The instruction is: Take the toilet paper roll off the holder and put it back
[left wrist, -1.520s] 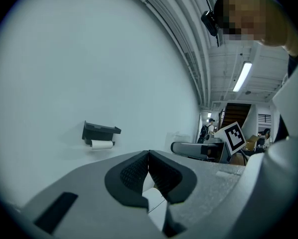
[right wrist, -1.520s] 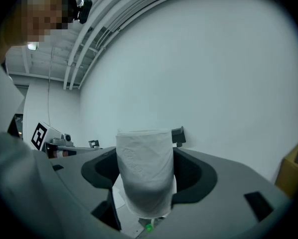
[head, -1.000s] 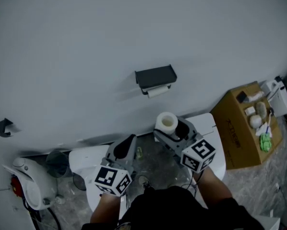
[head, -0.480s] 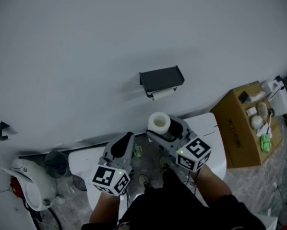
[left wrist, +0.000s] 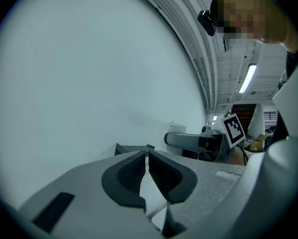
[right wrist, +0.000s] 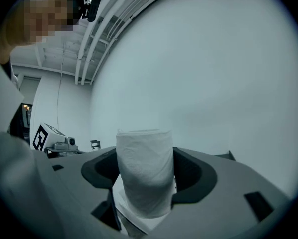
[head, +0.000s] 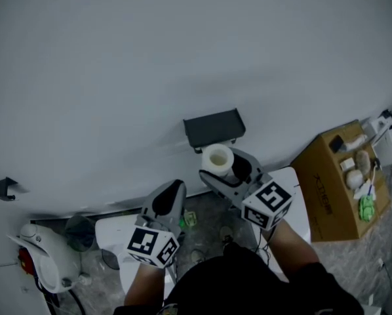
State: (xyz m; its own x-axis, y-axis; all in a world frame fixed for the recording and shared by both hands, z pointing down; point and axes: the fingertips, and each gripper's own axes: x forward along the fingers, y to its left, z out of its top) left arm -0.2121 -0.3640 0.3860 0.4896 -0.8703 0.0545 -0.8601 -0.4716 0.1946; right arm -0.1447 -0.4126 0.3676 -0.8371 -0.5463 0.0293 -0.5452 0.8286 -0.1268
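The black toilet paper holder [head: 214, 128] is fixed to the pale wall. Just below its front edge stands the white toilet paper roll [head: 217, 158], upright, with my right gripper [head: 221, 168] shut on its sides. In the right gripper view the roll [right wrist: 145, 176] fills the gap between both dark pads. My left gripper [head: 170, 197] is lower and to the left, shut and holding nothing. In the left gripper view its pads [left wrist: 132, 172] meet, and the holder [left wrist: 130, 148] shows as a dark edge beyond them.
A cardboard box [head: 327, 182] with small items on top stands at the right. A white fixture [head: 296, 205] lies under my arms. At lower left are a white appliance [head: 42, 261] and a grey bin [head: 80, 231]. A small black hook [head: 4, 189] is on the wall.
Both grippers moved toward the wall. The roll in the right gripper came up to just under the holder and now hides the hanging paper end seen earlier.
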